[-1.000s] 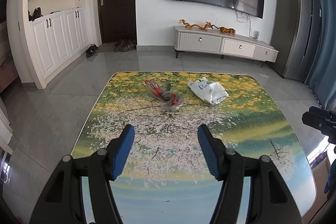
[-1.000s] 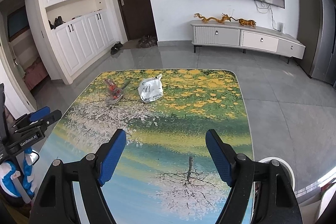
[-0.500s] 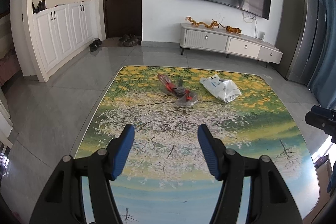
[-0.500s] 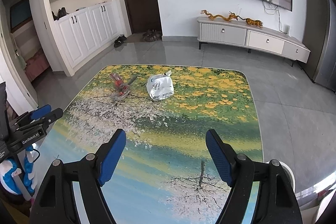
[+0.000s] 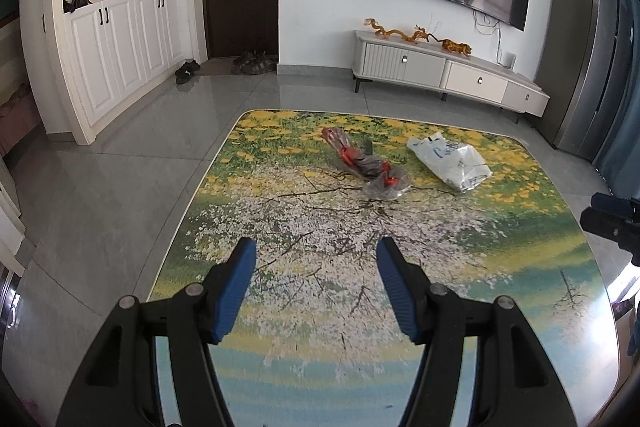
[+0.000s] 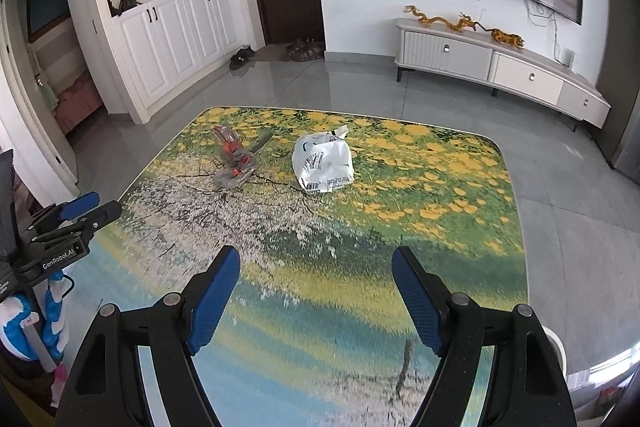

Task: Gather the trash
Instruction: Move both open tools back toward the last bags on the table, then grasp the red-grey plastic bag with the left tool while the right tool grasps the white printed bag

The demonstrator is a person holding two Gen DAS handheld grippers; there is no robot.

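A crumpled clear-and-red plastic wrapper point(image 5: 366, 163) lies on the far half of the flower-print table point(image 5: 280, 227); it also shows in the right wrist view point(image 6: 235, 163). A white plastic bag point(image 5: 450, 161) lies to its right, also in the right wrist view point(image 6: 323, 163). My left gripper point(image 5: 316, 267) is open and empty above the near half of the table, short of the wrapper. My right gripper point(image 6: 316, 275) is open and empty, short of the bag. The left gripper appears at the left edge of the right wrist view point(image 6: 76, 215).
A white round bin rim point(image 6: 556, 347) shows beside the table's right near corner. Grey tiled floor surrounds the table. A TV cabinet point(image 5: 448, 75) stands at the far wall, white cupboards point(image 5: 116, 43) at the left, and a grey cabinet point(image 5: 576, 67) at the right.
Both grippers have moved forward over the table toward the wrapper and the bag, which now look larger and nearer. Both stay open.
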